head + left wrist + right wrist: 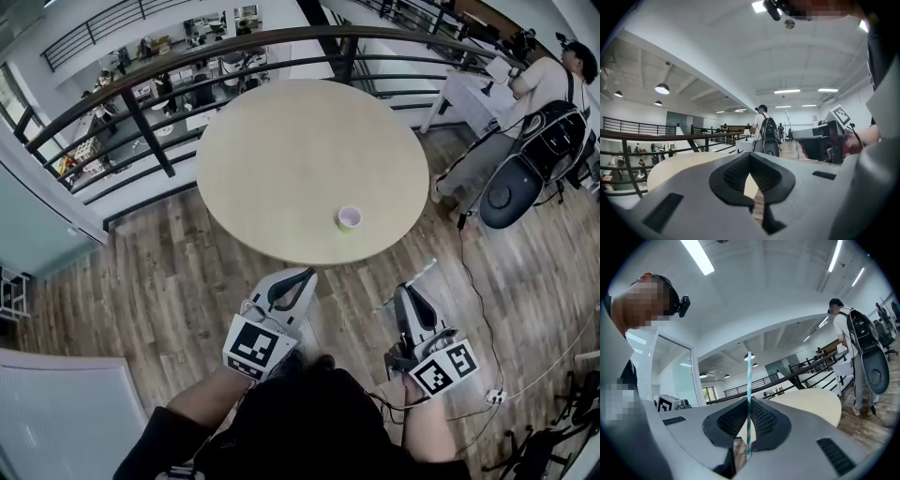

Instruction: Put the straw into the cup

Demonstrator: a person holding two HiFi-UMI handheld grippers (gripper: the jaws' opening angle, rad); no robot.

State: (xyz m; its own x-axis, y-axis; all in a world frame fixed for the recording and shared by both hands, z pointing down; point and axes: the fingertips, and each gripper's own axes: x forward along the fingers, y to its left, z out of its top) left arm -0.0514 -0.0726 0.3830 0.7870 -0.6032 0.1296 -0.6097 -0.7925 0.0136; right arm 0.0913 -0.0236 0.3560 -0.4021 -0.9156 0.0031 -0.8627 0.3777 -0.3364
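A small pale cup (349, 218) stands upright near the front right edge of the round beige table (281, 159). My right gripper (406, 292) hovers off the table's front edge, below and right of the cup. It is shut on a teal-and-white striped straw (748, 380), which stands upright between the pads and shows as a thin slanted line (419, 275) in the head view. My left gripper (298, 278) is also off the table's front edge, to the left of the cup, shut with nothing in it (750, 159). Neither gripper view shows the cup.
A dark metal railing (141, 84) curves behind the table, with a drop to a lower floor beyond. At the right stand a person with a backpack (548, 103), a black chair (511, 192) and a white table (469, 94). Cables (473, 281) trail over the wooden floor.
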